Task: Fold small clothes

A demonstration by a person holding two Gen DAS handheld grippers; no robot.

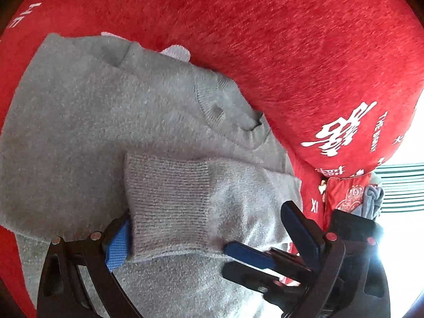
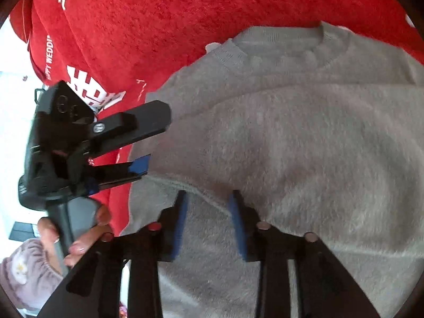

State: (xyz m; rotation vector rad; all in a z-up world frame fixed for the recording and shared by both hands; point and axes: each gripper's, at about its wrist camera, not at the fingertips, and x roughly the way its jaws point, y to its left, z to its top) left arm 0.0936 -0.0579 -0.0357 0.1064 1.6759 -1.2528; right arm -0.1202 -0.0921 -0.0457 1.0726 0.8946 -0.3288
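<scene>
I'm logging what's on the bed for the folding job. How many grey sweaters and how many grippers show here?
Grey sweater: 1
Grippers: 2 (left gripper, right gripper)
Total: 3

Grey sweater (image 1: 87,122): fuzzy knit, ribbed cuff (image 1: 164,193). Red cover (image 1: 291,39): napped, matt cloth.
</scene>
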